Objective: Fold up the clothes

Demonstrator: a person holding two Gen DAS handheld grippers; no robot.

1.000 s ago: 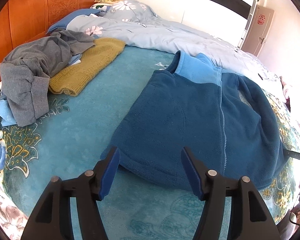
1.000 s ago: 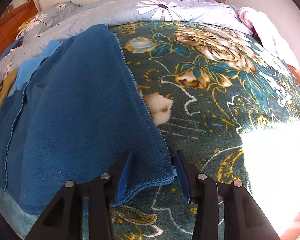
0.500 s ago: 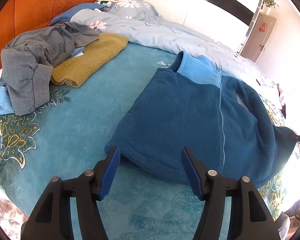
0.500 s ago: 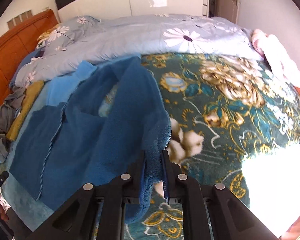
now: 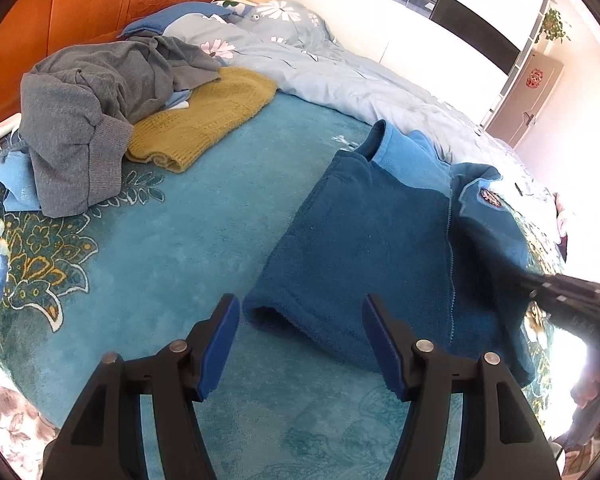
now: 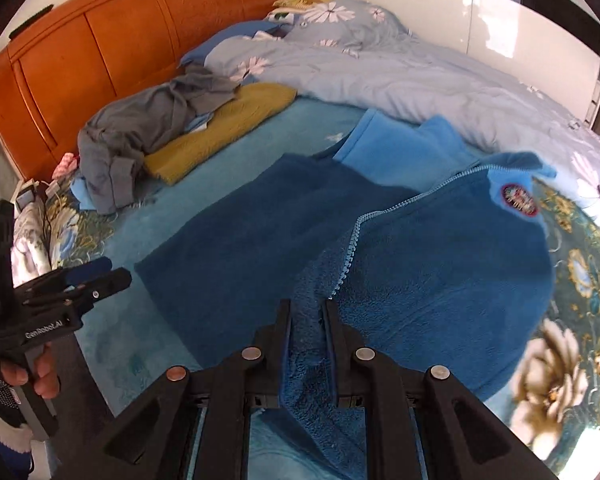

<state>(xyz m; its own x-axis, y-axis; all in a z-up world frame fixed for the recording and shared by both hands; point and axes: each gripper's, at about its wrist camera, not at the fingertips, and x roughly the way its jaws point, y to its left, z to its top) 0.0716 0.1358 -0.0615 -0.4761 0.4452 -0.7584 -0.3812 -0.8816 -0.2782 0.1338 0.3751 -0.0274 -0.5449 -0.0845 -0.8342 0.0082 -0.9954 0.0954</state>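
A dark blue fleece jacket [image 5: 364,240] [image 6: 236,248] with a light blue collar lies on the teal bed blanket [image 5: 188,240]. My right gripper [image 6: 308,312] is shut on the jacket's zipper-side front edge and holds that panel folded over the body, its round badge [image 6: 518,200] facing up. In the left wrist view the right gripper [image 5: 532,284] reaches in from the right over the jacket. My left gripper [image 5: 300,320] is open just in front of the jacket's near hem corner, with nothing between its fingers; it also shows in the right wrist view, left gripper [image 6: 104,272].
A grey garment [image 5: 92,108] and a mustard knit sweater [image 5: 204,120] are piled at the left by the orange headboard [image 5: 92,4]. A light floral duvet [image 5: 340,80] lies across the back. A person's hand [image 6: 36,372] holds the left gripper at the bed's edge.
My right gripper closed on the jacket's front edge and carried it leftward over the jacket body, rolling as it went. My left gripper drifted slightly and stayed open.
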